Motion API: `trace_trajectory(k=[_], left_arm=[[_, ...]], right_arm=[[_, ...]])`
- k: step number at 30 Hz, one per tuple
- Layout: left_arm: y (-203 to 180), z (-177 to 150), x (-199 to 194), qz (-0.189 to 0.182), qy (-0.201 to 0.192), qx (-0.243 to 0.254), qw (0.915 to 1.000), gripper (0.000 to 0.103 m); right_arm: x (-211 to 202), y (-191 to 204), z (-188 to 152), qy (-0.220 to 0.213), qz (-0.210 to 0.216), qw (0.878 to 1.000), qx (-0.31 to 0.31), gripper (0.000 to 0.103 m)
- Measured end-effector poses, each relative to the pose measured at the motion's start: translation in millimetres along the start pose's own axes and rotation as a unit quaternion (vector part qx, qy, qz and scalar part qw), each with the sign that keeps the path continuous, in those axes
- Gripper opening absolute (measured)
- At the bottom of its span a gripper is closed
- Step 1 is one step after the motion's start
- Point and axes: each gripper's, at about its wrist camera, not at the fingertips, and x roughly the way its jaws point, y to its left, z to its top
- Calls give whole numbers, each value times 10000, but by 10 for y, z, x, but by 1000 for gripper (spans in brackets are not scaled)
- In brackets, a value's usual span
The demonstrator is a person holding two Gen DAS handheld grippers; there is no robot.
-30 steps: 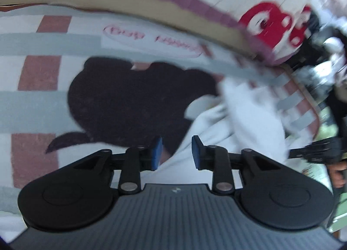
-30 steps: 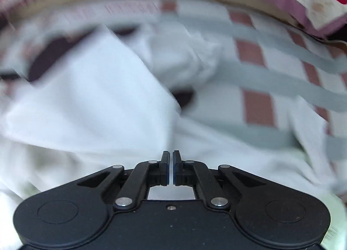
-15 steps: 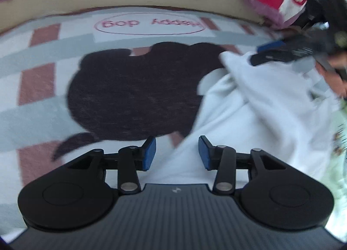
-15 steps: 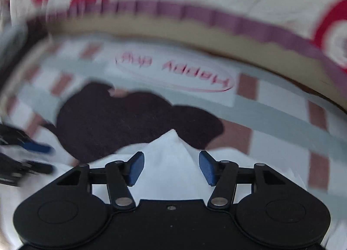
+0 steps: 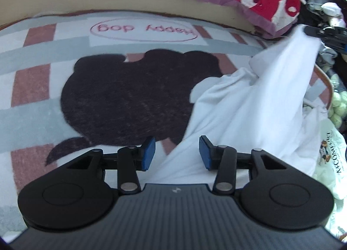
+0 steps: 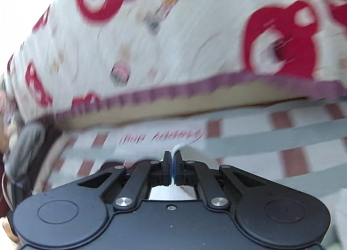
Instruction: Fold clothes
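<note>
While the left claw [image 5: 177, 152] hangs released over the near hem of the white garment [image 5: 249, 106], nothing pins that low edge to the rug [image 5: 36, 102], so a pull from above could drag the whole cloth sideways and bunch it. Farther off, the right claw [image 6: 172, 164] is clenched on only a thin sliver of one corner, lifted high toward the bed [image 6: 173, 33]; I judge such a shallow bite could slip, dropping the garment in a heap.
</note>
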Motion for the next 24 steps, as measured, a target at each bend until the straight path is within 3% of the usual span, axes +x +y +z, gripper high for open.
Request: trace_trajectory(k=[3,5,9,12,14,17,21,24], left_arm=[[-72,-23,-31,-171,55,255,9995,48],[-120,-38,-52,-284,91,424,9987,49],[-216,-68,-93,-511,165,763,9956,49],[-288,-90,-124,-680,219,1016,9923,49],[-339,-111,-160,-870,210,1186,9889,49],[-420,-139,-150,-915,125,1341,9867,51],[-439,-129,-91,-801,-49,1271,9886,51],[-358,-75,-151,-835,-391,974,9910,55]], right_arm=[[-292,-137,-80,34,-147,9999,-51,4],[-310,-196,-220,433,-6,9989,-165,4],[-162,-303,-568,1312,-275,9905,-297,4],[-73,-362,-792,1512,-210,9881,-190,4],[-29,-385,-835,1380,-224,9901,83,4],[-51,-273,-677,873,204,9953,361,4],[-110,68,-101,69,796,9967,152,4],[-5,330,378,-260,1031,9941,-223,4]])
